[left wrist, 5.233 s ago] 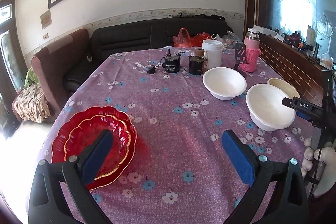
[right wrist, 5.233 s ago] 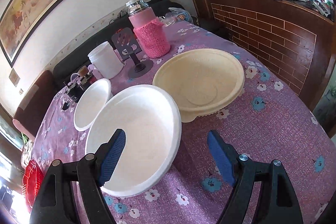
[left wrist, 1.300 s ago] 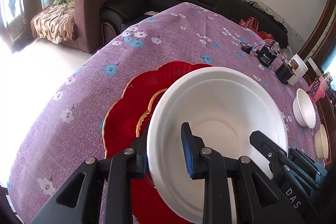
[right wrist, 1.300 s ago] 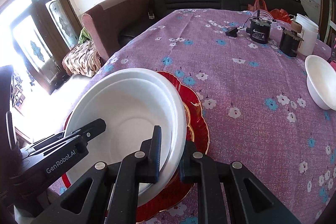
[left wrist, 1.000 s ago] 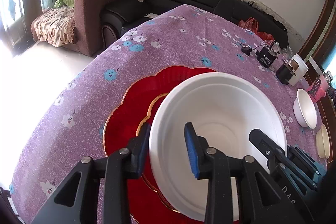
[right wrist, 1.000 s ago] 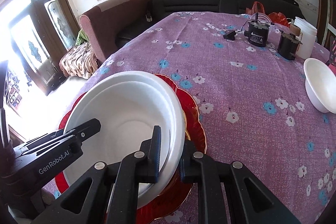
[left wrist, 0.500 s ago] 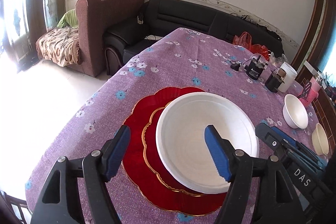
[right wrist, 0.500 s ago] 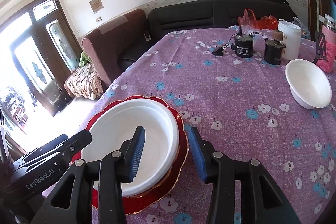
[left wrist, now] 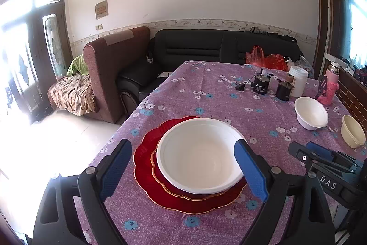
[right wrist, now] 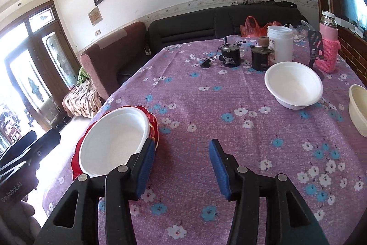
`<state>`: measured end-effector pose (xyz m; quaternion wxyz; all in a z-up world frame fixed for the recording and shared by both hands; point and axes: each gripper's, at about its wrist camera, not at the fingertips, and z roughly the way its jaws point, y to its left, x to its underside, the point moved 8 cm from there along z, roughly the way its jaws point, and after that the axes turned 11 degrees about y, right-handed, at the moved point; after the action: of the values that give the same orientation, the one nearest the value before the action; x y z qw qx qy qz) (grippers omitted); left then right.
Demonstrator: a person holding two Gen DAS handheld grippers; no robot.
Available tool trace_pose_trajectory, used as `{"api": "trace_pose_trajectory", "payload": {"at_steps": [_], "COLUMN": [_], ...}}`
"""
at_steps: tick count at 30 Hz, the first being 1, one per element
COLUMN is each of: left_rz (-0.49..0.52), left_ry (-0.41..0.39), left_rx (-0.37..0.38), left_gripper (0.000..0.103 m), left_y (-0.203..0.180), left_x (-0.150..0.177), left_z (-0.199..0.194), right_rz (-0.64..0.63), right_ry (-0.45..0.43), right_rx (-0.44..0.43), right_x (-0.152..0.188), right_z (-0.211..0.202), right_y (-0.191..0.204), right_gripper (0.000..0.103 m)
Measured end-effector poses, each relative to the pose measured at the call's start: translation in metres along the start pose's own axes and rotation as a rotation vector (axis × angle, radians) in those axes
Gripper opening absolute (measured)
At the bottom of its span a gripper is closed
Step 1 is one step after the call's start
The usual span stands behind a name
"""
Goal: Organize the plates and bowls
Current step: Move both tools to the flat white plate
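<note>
A large white bowl (left wrist: 199,155) sits on two stacked red plates (left wrist: 146,178) at the near left of the table; it also shows in the right wrist view (right wrist: 114,137). My left gripper (left wrist: 183,171) is open and empty, raised above and behind the bowl. My right gripper (right wrist: 181,167) is open and empty, to the right of the bowl over the tablecloth. A smaller white bowl (left wrist: 310,113) (right wrist: 293,84) and a cream bowl (left wrist: 353,131) (right wrist: 359,109) stand at the far right.
At the back of the table stand two small black motors (right wrist: 230,56), a white jar (right wrist: 279,43), a pink flask (right wrist: 328,47) and a black stand (right wrist: 314,47). A sofa and armchair lie beyond. A brick ledge (left wrist: 353,95) runs along the right.
Both grippers let go of the large white bowl, opened and pulled back. The bowl now rests on the red plates. The right gripper swung right, away from the bowl.
</note>
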<state>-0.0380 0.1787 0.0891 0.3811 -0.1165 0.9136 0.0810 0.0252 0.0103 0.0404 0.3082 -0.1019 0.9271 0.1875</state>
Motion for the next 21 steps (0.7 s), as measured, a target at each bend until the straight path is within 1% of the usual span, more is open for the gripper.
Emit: {"api": "trace_pose_trajectory", "payload": {"at_steps": [9, 11, 12, 13, 14, 15, 16, 17, 19, 21], "left_rz": [0.049, 0.057, 0.058, 0.059, 0.064, 0.078, 0.103, 0.135, 0.206, 0.296], "left_ry": [-0.025, -0.04, -0.052, -0.065, -0.078, -0.084, -0.085, -0.081, -0.068, -0.073], "left_rx": [0.026, 0.038, 0.052, 0.07, 0.093, 0.123, 0.173, 0.229, 0.292, 0.377], "left_gripper": [0.091, 0.093, 0.097, 0.099, 0.099, 0.099, 0.099, 0.099, 0.099, 0.099], "left_y": [-0.034, -0.042, -0.046, -0.05, -0.056, -0.064, -0.075, -0.087, -0.113, -0.141], "left_x": [0.005, 0.005, 0.004, 0.002, 0.0, -0.002, -0.004, -0.007, -0.011, -0.013], "left_z": [-0.025, -0.033, -0.038, -0.044, -0.052, -0.062, -0.075, -0.091, -0.126, -0.173], "right_rz": [0.06, 0.072, 0.078, 0.085, 0.093, 0.103, 0.114, 0.124, 0.141, 0.156], "right_ry": [-0.027, -0.03, -0.031, -0.031, -0.031, -0.03, -0.029, -0.027, -0.027, -0.027], "right_rx": [0.035, 0.042, 0.049, 0.055, 0.06, 0.064, 0.067, 0.069, 0.076, 0.091], "right_x": [0.014, 0.016, 0.017, 0.019, 0.02, 0.021, 0.023, 0.024, 0.027, 0.031], "right_z": [-0.029, -0.035, -0.036, -0.038, -0.039, -0.041, -0.043, -0.045, -0.05, -0.056], "right_y": [-0.043, -0.052, -0.057, -0.063, -0.068, -0.074, -0.079, -0.085, -0.096, -0.107], "right_gripper": [0.053, 0.053, 0.053, 0.053, 0.053, 0.053, 0.053, 0.053, 0.053, 0.053]}}
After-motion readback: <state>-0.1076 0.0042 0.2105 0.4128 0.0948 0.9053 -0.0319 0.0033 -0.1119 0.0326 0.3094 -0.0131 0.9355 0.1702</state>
